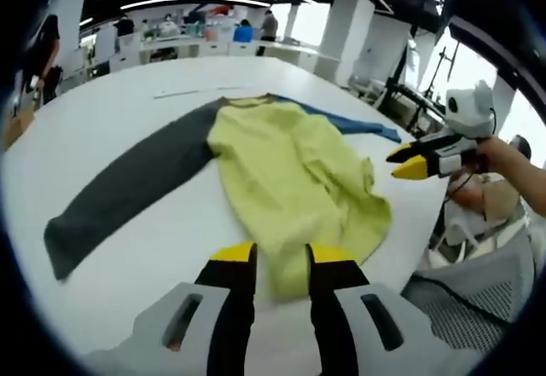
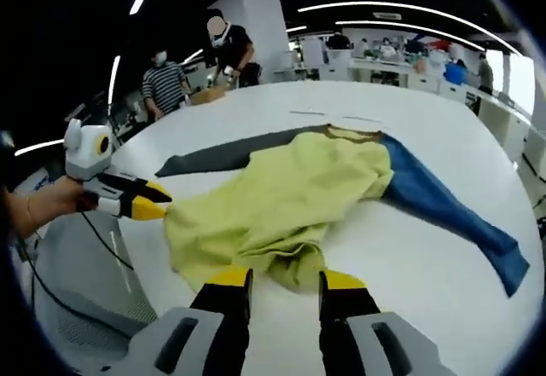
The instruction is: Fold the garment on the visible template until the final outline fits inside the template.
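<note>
Open-plan office space surrounds a wide white counter (image 1: 128,120), with desks and several people standing at the far end under ceiling light strips. On the counter lies the garment (image 1: 290,171): a crumpled yellow-green body with one dark grey sleeve (image 1: 128,188) stretched flat and one blue sleeve (image 2: 452,210) reaching toward the opposite edge. A faint line marks the counter beyond the collar. Plenty of bare white surface remains around the cloth. A grey mesh chair (image 1: 478,308) sits just off the counter's edge. The left hand-held gripper (image 1: 281,261) has its jaws spread above the yellow hem, pinching nothing. The right hand-held gripper (image 2: 281,282) is likewise spread, empty, near the hem. No readable writing shows.
</note>
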A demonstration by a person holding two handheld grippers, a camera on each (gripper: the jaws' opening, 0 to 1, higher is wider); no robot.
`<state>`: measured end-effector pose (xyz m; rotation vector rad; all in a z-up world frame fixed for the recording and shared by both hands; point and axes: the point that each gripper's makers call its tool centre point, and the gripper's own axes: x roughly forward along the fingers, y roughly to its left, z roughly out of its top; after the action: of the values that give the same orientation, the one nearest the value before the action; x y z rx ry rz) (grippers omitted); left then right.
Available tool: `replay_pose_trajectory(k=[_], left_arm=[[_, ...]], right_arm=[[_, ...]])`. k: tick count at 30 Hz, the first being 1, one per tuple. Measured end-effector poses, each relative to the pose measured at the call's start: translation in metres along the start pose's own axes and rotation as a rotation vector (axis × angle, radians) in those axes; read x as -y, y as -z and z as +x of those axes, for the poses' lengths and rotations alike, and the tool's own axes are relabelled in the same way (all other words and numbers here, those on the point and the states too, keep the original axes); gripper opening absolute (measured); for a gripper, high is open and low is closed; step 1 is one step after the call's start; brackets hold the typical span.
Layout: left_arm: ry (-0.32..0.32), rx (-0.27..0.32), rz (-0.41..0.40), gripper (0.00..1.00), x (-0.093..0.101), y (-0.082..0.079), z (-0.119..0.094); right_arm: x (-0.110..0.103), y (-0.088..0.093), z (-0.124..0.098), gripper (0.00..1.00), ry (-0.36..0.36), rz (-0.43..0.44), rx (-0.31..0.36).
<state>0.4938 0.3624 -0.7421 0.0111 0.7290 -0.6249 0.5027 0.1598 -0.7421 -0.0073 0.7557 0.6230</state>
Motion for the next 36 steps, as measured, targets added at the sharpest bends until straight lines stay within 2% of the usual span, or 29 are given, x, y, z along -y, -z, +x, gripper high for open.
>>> replay_pose_trajectory(k=[6,10,13,18,20,23,24,29,36], left_arm=[[-0.022,-0.058,0.051,0.23,-0.007,0.014,-0.003],[-0.029,-0.073,0.017,0.2,-0.013,0.023,-0.001],[-0.021,-0.078,-0.004,0.18,-0.013,0.027,0.001],[0.023,-0.082,-0.019,0.13,-0.005,0.032,0.004],[0.037,-0.087,-0.04,0.07,-0.002,0.034,0.006],[0.038,-0.1,-0.058,0.03,-0.001,0.036,0.007],[0.036,-0.099,-0.061,0.02,-0.001,0.036,0.007],[0.025,-0.082,-0.061,0.01,-0.002,0.03,0.002],[0.022,0.009,-0.127,0.0,-0.005,0.004,-0.013]], right_arm=[[0.012,0.005,0.009,0.28,-0.03,-0.001,0.013],[0.015,0.006,0.016,0.26,-0.075,-0.04,0.018],[0.014,0.003,0.021,0.25,-0.118,-0.032,0.035],[0.006,0.0,0.028,0.21,-0.188,-0.118,0.046],[0.004,0.003,0.032,0.17,-0.207,-0.127,0.035],[0.005,0.005,0.034,0.02,-0.207,-0.133,0.017],[0.006,0.006,0.034,0.0,-0.202,-0.131,0.016],[0.013,0.002,0.028,0.0,-0.18,-0.122,0.03],[0.027,-0.023,-0.003,0.0,-0.097,-0.123,0.115]])
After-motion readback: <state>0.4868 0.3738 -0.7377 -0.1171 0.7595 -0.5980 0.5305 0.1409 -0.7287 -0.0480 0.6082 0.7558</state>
